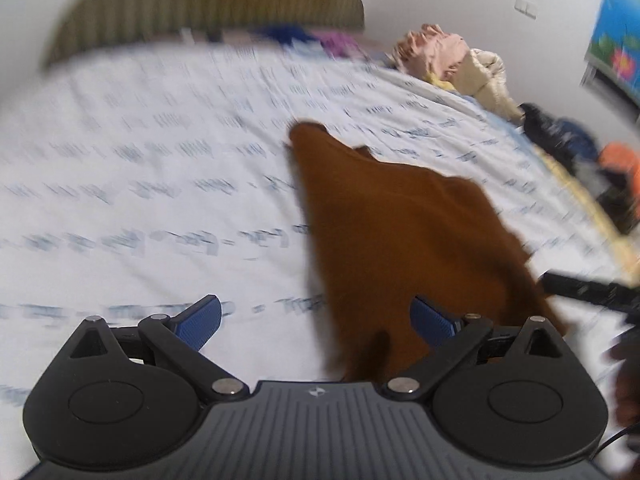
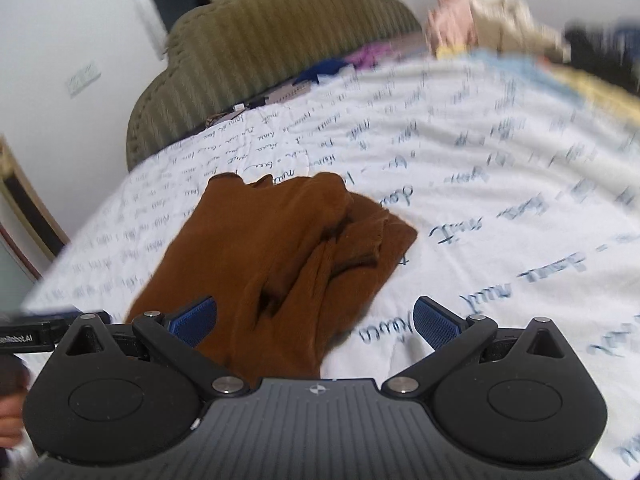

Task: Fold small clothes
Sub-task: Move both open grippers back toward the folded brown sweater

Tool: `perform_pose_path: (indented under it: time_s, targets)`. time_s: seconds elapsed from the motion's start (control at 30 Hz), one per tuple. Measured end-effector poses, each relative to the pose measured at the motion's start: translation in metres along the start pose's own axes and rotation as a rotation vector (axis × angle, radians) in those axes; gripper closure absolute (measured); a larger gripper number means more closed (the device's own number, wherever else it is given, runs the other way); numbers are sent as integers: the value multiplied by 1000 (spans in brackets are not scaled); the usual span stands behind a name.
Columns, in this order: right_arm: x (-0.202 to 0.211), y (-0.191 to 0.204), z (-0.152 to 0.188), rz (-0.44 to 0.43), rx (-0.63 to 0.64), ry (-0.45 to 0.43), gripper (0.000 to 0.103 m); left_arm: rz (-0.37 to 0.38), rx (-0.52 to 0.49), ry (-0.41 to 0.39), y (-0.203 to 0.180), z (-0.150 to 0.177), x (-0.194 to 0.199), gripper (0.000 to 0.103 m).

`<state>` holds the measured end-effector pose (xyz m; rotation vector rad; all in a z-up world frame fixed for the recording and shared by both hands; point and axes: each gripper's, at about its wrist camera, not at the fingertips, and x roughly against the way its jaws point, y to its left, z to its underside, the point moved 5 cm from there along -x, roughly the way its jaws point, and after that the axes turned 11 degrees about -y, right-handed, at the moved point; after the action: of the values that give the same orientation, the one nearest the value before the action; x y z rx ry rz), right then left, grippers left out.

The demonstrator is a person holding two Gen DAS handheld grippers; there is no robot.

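Observation:
A small brown garment [image 1: 404, 240] lies bunched on a white bed sheet with blue handwriting print [image 1: 160, 200]. In the left wrist view it stretches from mid-bed down between the fingers toward the right pad. My left gripper [image 1: 316, 320] is open, with the cloth's near edge between its blue pads. In the right wrist view the brown garment [image 2: 280, 248] lies crumpled with folds, running under the left pad. My right gripper [image 2: 316, 320] is open, holding nothing. Both views are motion-blurred.
A ribbed olive headboard [image 2: 260, 48] stands at the far end. A pile of pink, cream and dark clothes [image 1: 452, 64] lies along the bed's right edge. The other gripper's black body [image 1: 588, 288] shows at right.

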<state>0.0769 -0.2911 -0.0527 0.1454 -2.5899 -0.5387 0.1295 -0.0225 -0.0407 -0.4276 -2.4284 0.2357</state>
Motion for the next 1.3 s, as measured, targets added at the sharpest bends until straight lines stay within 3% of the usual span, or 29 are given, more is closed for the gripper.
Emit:
perform_pose_path:
  time_s: [0.17,0.23,0.33,0.43,0.53,0.63,0.73,0.87,0.93,1.0,1.13,1.23,1.3]
  targets:
    - [-44,-40,-8,-64,-254,91,1,140,227,116,23,-11,-51,1]
    - [-47,-44,-15,-45,-289,49,2,146,280,125,28,-13,-62,1]
    - [-37,-32,-37,-41,-177,-67,8,127,264,97,27,-15,-62,1]
    - [-43,-20,-42,-137,-213,-10,14,119,157,43,16,-19,-49,1]
    - [-35,-9,-31,-157,-181,38,16,112,-1,-15,-2,-15,-27,1]
    - [2,7,-12,-98,54,-4,16,87,-182,-58,-17,-6,-9,1]
    - [31,32,13,-35,329,-17,21,103,-295,-60,-28,7,0,1]
    - [48,57,33,-83,527,-12,33,156,-409,-82,-39,24,17,1]
    - [40,62,33,-105,527,16,50,160,-469,-121,-43,32,28,1]
    - [28,59,32,-88,475,59,60,153,-528,-143,-45,41,34,1]
    - [20,47,33,-77,356,81,88,87,-628,-136,-46,57,31,1]
    - [20,44,30,-127,229,79,91,-9,-703,-180,-47,63,24,1]
    - [22,43,27,-192,126,88,92,-68,-702,-213,-42,59,22,1]
